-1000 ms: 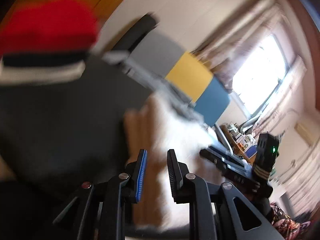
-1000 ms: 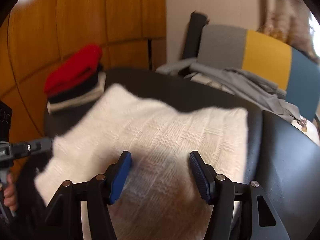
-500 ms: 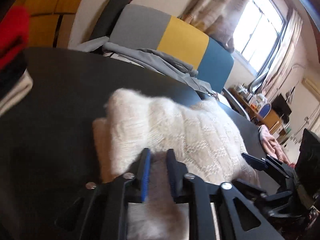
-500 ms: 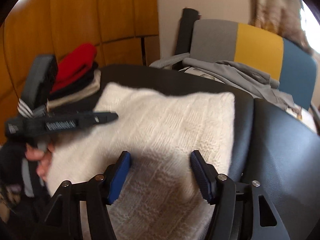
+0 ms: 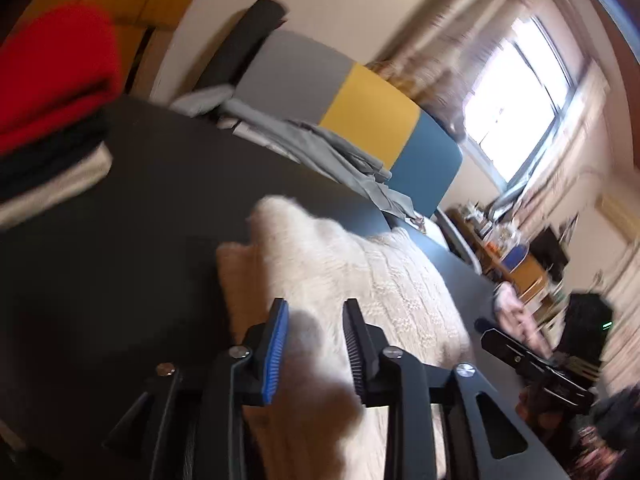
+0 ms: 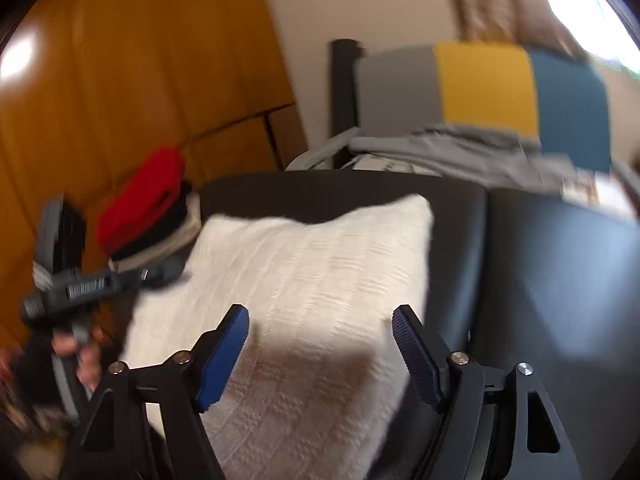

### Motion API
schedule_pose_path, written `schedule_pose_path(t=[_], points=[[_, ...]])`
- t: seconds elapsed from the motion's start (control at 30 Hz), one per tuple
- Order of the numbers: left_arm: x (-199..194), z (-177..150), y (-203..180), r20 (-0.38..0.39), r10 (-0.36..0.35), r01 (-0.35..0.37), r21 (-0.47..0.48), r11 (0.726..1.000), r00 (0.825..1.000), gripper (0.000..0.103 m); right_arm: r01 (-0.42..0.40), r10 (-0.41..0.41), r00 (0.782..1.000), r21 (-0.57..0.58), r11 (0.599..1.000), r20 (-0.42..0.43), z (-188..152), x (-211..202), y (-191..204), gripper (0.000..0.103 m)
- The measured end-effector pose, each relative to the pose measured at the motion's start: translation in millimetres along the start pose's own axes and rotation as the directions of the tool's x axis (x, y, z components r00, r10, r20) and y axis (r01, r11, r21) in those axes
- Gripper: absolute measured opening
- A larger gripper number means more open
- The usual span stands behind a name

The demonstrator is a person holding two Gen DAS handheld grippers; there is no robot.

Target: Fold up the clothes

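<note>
Hovering w/ noses tilted down over white knit sweater (image 6: pixel 304 280): left hand-held gripper (image 5: pixel 314 308) just opened, right hand-held gripper (image 6: pixel 320 316) widening, both empty.

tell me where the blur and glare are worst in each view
Left wrist view: the window blows out white, curtains and the red garment smear with motion. Right wrist view: the striped chair back and the left gripper are streaked, a glare spot sits on the wood panel; the white sweater stays fairly readable.

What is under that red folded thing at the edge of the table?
Under the red garment lie a dark folded piece and a pale one; anything beneath those is hidden.
</note>
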State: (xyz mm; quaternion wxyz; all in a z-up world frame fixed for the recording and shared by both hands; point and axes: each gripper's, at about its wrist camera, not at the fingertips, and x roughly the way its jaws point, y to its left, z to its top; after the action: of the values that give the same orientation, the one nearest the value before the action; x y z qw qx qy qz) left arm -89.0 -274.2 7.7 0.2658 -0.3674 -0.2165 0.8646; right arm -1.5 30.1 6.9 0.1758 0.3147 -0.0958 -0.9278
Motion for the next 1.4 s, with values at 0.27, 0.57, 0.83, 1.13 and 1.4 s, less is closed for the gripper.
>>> schedule_pose_path(t=[0.27,0.57,0.83,1.13,1.4], points=[[17.8,-7.9,24.7,-0.115,-0.065,0.049,-0.140,0.989,0.991,0.049,-0.141,0.186,0.977,0.343,0.929,-0.102,-17.1,21.9,-46.8,0.082],[30.2,-14.1,58.9,-0.106,-0.238,0.182,-0.379,0.907,0.965,0.053,-0.261,0.351,0.932,0.511,0.819,-0.086,-35.7,43.1,-63.2,0.082],[39.2,-5.0,42.2,-0.167,-0.032,-0.001,-0.192,0.981,0.985,0.069,-0.302,0.387,0.919,0.486,0.820,-0.080,-38.0,52.6,-55.7,0.083],[47.3,-3.5,37.2,-0.172,-0.034,0.013,-0.126,0.992,0.985,0.073,-0.301,0.363,0.928,0.401,0.865,-0.086,-39.1,58.3,-41.5,0.083],[58.9,-9.2,23.9,-0.215,-0.128,0.094,-0.159,0.983,0.968,0.048,-0.234,0.302,0.946,0.396,0.888,-0.118,-37.8,54.3,-46.4,0.051]])
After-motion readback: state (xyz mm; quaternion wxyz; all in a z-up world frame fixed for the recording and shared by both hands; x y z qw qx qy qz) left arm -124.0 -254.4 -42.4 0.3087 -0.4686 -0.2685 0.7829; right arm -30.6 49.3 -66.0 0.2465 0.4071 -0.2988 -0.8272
